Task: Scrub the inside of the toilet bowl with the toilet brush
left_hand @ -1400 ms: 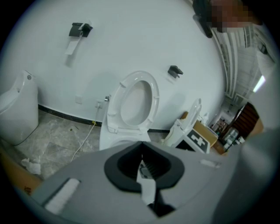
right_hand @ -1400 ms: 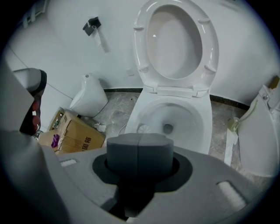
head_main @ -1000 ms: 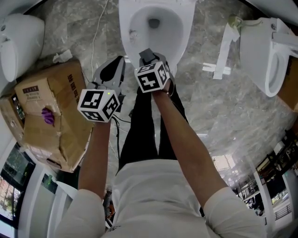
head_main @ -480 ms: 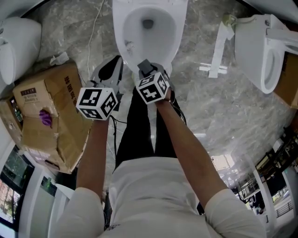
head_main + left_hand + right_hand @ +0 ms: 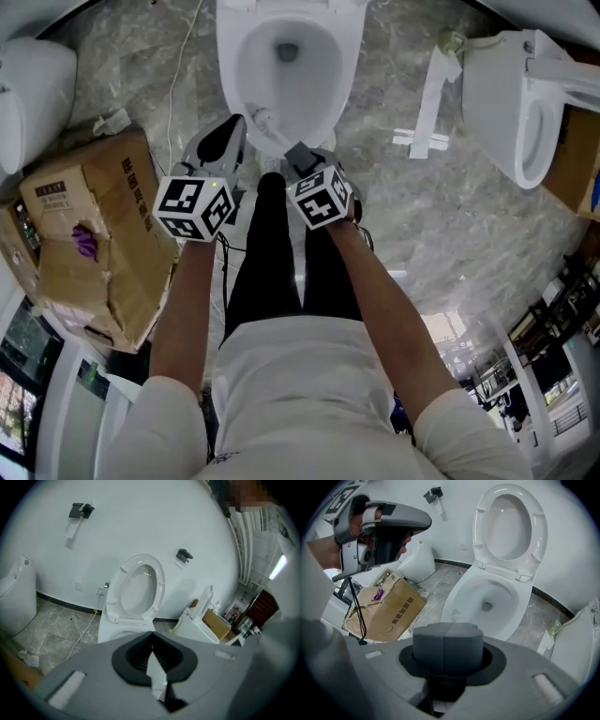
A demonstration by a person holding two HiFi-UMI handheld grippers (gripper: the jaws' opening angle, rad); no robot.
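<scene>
The white toilet (image 5: 286,66) stands open ahead of me, seat and lid raised (image 5: 511,527), bowl (image 5: 485,599) bare inside. A small white thing (image 5: 262,119) sits on the bowl's front left rim; what it is I cannot tell. No toilet brush shows in any view. My right gripper (image 5: 296,155) hovers just short of the front rim, its pads (image 5: 444,634) pressed together with nothing between them. My left gripper (image 5: 228,131) hangs left of the bowl, tips (image 5: 151,645) touching and holding nothing. It also appears high at the left of the right gripper view as the left gripper (image 5: 426,522).
A crumpled cardboard box (image 5: 89,234) lies on the marble floor at the left, a white fixture (image 5: 28,94) behind it. A second toilet (image 5: 511,103) stands at the right, with white strips (image 5: 427,103) on the floor between. A cable (image 5: 183,75) runs left of the bowl.
My right gripper has drawn back from the bowl's front rim toward my body. The left gripper has stayed about where it was. The toilet sits higher in the head view.
</scene>
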